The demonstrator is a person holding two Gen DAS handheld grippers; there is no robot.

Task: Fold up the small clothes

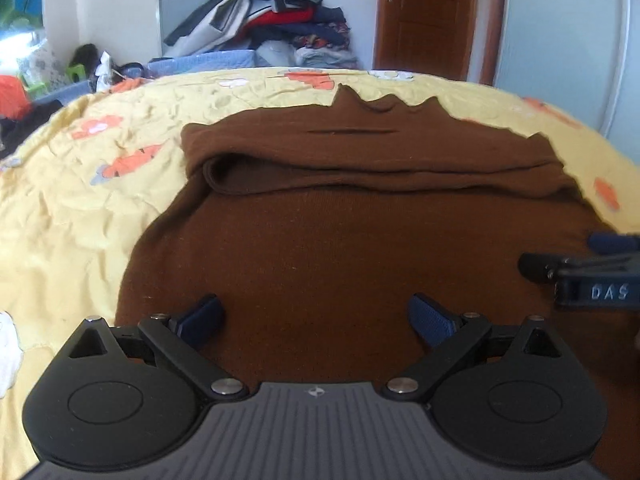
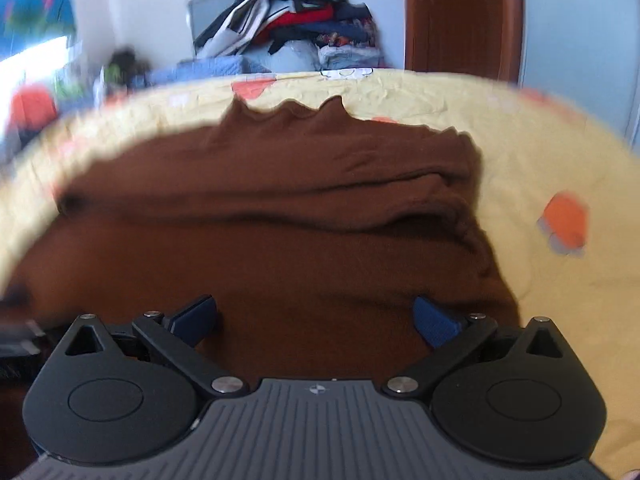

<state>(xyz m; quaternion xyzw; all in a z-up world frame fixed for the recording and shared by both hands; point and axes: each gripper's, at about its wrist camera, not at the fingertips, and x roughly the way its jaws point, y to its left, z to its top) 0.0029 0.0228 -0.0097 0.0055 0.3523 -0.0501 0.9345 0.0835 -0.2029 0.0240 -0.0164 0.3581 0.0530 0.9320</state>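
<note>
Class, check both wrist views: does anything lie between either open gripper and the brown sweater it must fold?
Nothing visible does. The left gripper and right gripper are both open directly over the brown sweater, with only its fabric ahead.

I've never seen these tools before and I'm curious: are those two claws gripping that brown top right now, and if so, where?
Neither is. The left gripper and right gripper are both open above the brown garment, with nothing between their fingers.
</note>
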